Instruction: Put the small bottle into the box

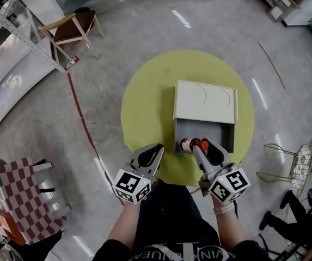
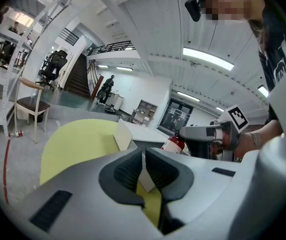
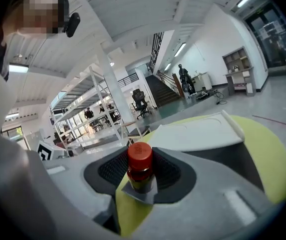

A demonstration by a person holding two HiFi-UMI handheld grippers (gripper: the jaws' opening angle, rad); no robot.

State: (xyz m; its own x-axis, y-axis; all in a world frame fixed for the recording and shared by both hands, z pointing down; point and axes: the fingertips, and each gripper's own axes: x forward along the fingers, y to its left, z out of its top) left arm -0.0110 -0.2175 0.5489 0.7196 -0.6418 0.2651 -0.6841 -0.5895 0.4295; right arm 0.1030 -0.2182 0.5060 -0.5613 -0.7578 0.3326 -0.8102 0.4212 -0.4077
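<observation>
- Right gripper point(image 1: 200, 147) is held at the open white box's point(image 1: 213, 128) near wall, clamped on a small red-capped dark bottle point(image 3: 140, 171).
- Left gripper point(image 2: 143, 170) is seen closed, empty.

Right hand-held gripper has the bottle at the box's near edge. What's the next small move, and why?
Probably ease the right hand-held gripper forward over the box before release. Its jaws are clamped on the small bottle, which hangs at the near wall, not clearly above the open interior.
</observation>
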